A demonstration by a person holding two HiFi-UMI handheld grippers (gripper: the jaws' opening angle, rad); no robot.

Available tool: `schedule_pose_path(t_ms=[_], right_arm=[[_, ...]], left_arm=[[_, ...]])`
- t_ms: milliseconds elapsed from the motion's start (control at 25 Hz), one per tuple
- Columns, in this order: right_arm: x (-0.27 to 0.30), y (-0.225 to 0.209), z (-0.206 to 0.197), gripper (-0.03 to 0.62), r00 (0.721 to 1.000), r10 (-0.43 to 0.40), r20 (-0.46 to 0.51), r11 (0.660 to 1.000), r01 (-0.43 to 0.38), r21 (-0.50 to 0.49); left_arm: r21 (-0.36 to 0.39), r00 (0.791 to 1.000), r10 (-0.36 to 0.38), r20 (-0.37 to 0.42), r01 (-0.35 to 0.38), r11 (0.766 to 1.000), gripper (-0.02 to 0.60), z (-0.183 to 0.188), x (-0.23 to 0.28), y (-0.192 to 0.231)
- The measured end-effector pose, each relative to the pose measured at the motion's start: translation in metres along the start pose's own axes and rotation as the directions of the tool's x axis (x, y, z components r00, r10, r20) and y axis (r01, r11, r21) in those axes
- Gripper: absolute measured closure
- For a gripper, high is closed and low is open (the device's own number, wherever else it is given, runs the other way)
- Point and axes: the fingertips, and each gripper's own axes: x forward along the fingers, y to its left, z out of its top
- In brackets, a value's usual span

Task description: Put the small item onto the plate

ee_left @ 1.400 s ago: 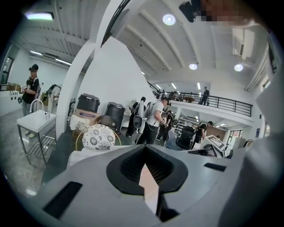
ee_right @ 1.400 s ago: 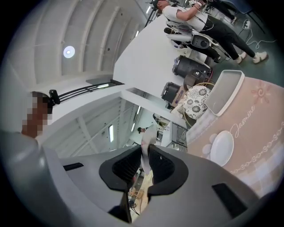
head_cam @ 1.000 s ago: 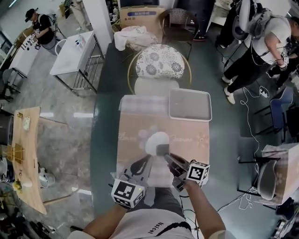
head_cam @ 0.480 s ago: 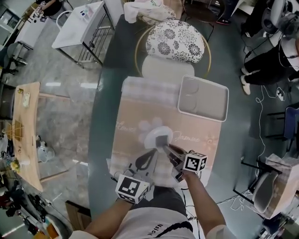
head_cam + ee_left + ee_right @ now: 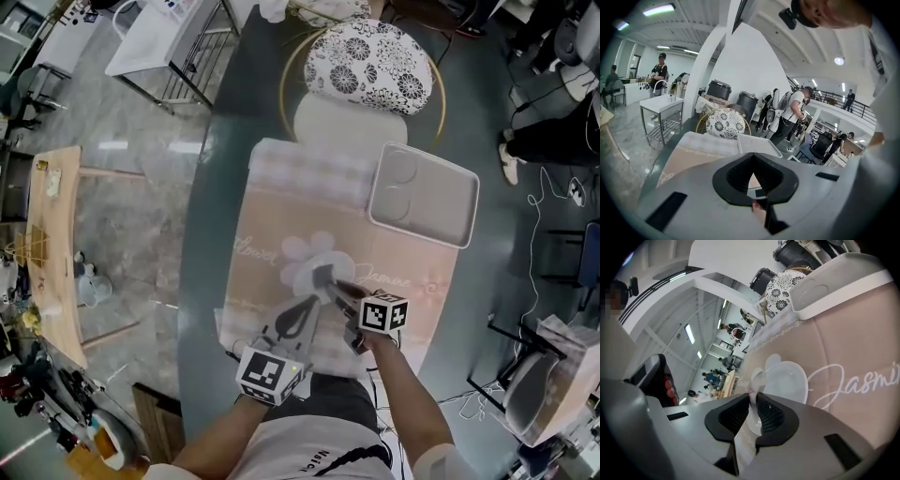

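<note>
A small white plate [image 5: 298,277] lies on the pink placemat [image 5: 281,216], near its front. My right gripper [image 5: 326,279] is over the plate's near right part, shut on a small thin pale item [image 5: 753,380]. In the right gripper view the plate [image 5: 787,380] lies just beyond the jaws [image 5: 754,387]. My left gripper [image 5: 313,303] rests just in front of the plate, its tips together with nothing between them; in its own view the left gripper [image 5: 752,176] shows only a narrow triangular gap.
A grey divided tray [image 5: 441,211] sits on the placemat's far right corner, also the tray [image 5: 834,282] in the right gripper view. A chair with a flower-print cushion [image 5: 375,52] stands behind the dark glass table [image 5: 211,234]. A wooden table [image 5: 52,244] is at left.
The head view has shifted, so the table sits further right and nearer in frame. Both grippers stay by the plate, the right one still holding the item.
</note>
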Motion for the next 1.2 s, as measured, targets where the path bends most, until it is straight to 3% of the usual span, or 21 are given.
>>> schedule_pose_path(t_ms=[200, 320, 440, 720, 960, 1200], right_arm=[[0.009, -0.012, -0.007, 0.528, 0.996, -0.056, -0.069, 0.997, 0.052, -0.055], [0.010, -0.014, -0.006, 0.524, 0.988, -0.122, -0.099, 0.982, 0.105, -0.156], [0.010, -0.019, -0.007, 0.507, 0.967, -0.220, -0.130, 0.944, 0.177, -0.279], [0.010, -0.030, -0.001, 0.476, 0.908, -0.398, -0.130, 0.811, 0.282, -0.513], [0.002, -0.022, 0.012, 0.462, 0.910, -0.405, -0.091, 0.793, 0.300, -0.530], [-0.030, 0.035, 0.036, 0.481, 0.951, -0.307, 0.023, 0.819, 0.276, -0.502]], left_arm=[[-0.014, 1.000, 0.015, -0.017, -0.015, 1.000, 0.575, -0.003, 0.002, 0.010], [-0.018, 0.999, 0.022, -0.023, -0.023, 1.000, 0.575, -0.004, 0.000, 0.015], [-0.021, 0.999, 0.029, -0.025, -0.030, 0.999, 0.575, -0.003, -0.002, 0.018], [-0.011, 0.999, 0.030, -0.019, -0.030, 0.999, 0.575, 0.002, -0.003, 0.021], [0.015, 1.000, 0.019, -0.022, -0.018, 1.000, 0.575, 0.005, -0.004, 0.020], [0.059, 0.999, -0.004, -0.049, 0.006, 0.998, 0.575, 0.007, -0.012, 0.009]])
